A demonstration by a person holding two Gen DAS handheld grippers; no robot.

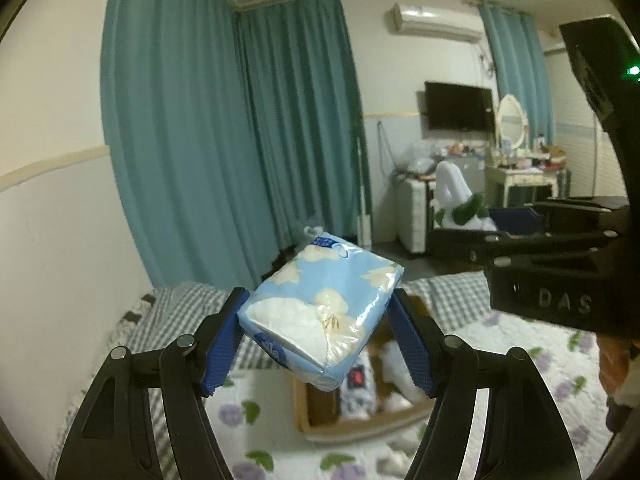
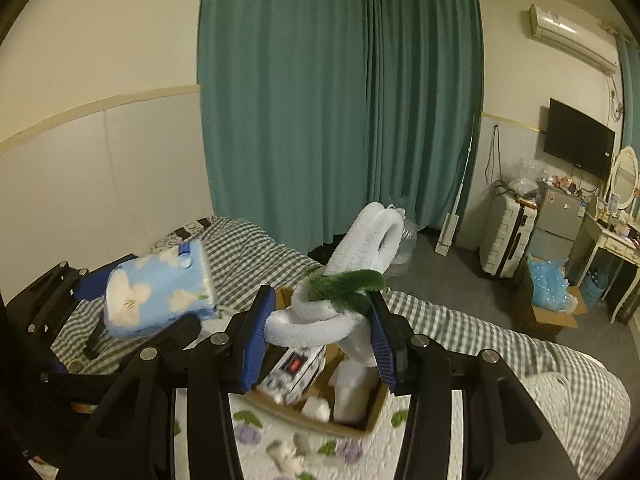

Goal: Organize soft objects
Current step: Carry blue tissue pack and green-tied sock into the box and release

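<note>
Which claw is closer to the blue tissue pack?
Left. The left gripper squeezes the tissue pack between its fingers. The right gripper is off to its side, holding a white fuzzy toy.

Hidden and blurred parts

The pack [image 1: 320, 312] hides much of the box [image 1: 360, 420]; box contents are blurred; small white bits [image 2: 286, 454] on the quilt [image 2: 520, 408] are too blurred to identify.

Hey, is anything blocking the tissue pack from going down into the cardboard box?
Nothing visible blocks it. The blue floral tissue pack, held by the left gripper, hangs above the open cardboard box on the floral quilt; the box already holds some items.
</note>
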